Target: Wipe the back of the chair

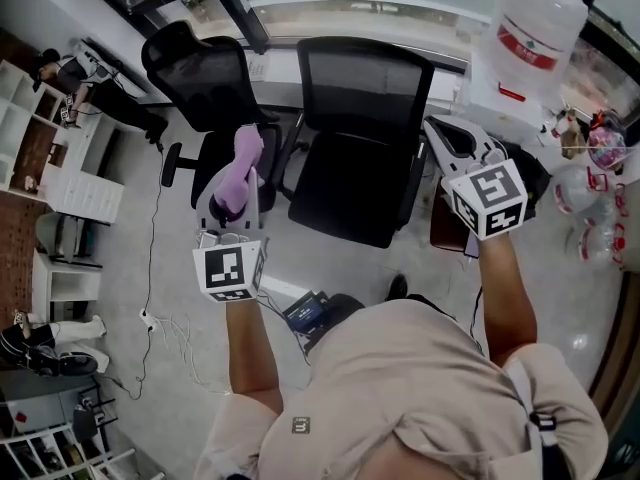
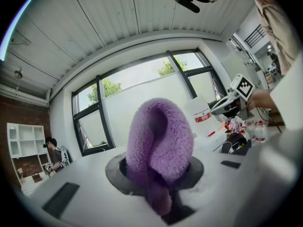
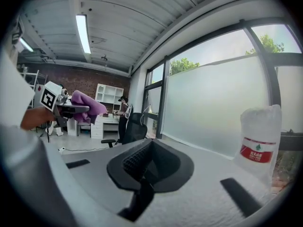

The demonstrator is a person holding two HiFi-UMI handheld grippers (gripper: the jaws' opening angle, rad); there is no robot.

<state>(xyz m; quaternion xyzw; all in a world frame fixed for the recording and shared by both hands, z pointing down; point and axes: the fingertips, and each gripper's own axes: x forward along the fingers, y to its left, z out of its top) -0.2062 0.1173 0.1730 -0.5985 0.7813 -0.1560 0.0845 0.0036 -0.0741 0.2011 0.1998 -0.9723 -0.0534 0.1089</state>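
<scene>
Nearest the person, a purple cloth [image 2: 160, 145] is being gripped by the left gripper [image 1: 232, 208], its jaws being pressed shut on the bunched fabric, short of the chair [image 1: 350, 183] and to its left. The right gripper [image 3: 144, 169] is being held off the chair's right side, jaws together and empty. Farther on, the chair's mesh back [image 1: 365, 78] is not being touched; all the wiping is judged as remaining.
</scene>
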